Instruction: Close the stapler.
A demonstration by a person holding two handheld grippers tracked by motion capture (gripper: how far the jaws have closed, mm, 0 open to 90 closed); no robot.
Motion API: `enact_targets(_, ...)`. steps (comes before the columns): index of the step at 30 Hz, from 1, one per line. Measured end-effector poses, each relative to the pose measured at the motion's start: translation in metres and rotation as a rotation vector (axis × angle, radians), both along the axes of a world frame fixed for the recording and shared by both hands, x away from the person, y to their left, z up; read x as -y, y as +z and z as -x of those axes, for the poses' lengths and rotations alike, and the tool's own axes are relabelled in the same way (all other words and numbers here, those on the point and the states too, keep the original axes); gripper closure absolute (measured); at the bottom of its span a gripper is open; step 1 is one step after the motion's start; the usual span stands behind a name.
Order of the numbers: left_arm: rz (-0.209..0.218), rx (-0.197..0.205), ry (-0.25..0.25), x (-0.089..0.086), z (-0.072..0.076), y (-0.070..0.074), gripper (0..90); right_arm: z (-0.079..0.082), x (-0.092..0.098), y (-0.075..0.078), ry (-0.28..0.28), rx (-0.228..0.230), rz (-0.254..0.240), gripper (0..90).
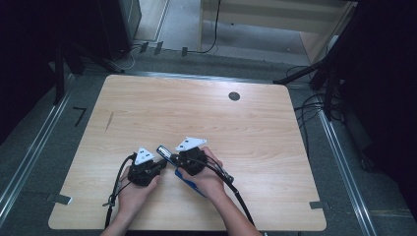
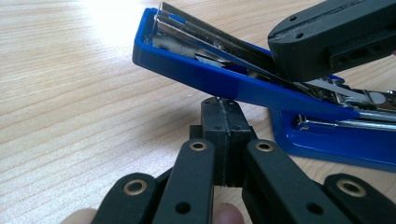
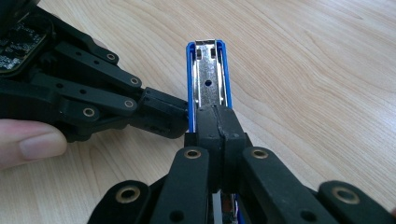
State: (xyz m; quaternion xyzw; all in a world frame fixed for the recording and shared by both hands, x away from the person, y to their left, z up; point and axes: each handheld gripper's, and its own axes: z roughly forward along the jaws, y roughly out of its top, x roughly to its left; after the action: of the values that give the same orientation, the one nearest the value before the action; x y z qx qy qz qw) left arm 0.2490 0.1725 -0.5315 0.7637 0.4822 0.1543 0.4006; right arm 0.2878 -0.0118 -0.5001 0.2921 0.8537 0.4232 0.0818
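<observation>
A blue stapler (image 1: 164, 150) with a metal magazine (image 3: 207, 70) lies near the table's front, its upper arm (image 2: 210, 77) hinged up off its blue base (image 2: 336, 144). My right gripper (image 3: 217, 116) is shut, its joined tips resting on top of the magazine. My left gripper (image 2: 225, 109) is shut too, and its tips touch the raised blue arm from below and from the side (image 3: 175, 116). Nothing is between either pair of jaws. In the high view the left gripper (image 1: 160, 166) and right gripper (image 1: 177, 160) meet at the stapler, each in a hand.
The wooden table (image 1: 196, 108) has a small dark round hole (image 1: 234, 96) at the back right. Cables trail from both grippers toward the front edge. Stand legs and floor cables (image 1: 314, 103) lie beyond the table's right side.
</observation>
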Motion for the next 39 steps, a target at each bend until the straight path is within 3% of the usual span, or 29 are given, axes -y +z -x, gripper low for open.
enact_targets(24, 0.026, 0.046, -0.032, 0.005, 0.009, 0.007, 90.0, 0.006, 0.009, 0.009, -0.005, 0.024, -0.037, 90.0)
enact_targets(39, 0.056, 0.055, -0.082, 0.020, 0.028, 0.011, 90.0, 0.007, 0.014, 0.014, 0.001, 0.034, -0.061, 90.0)
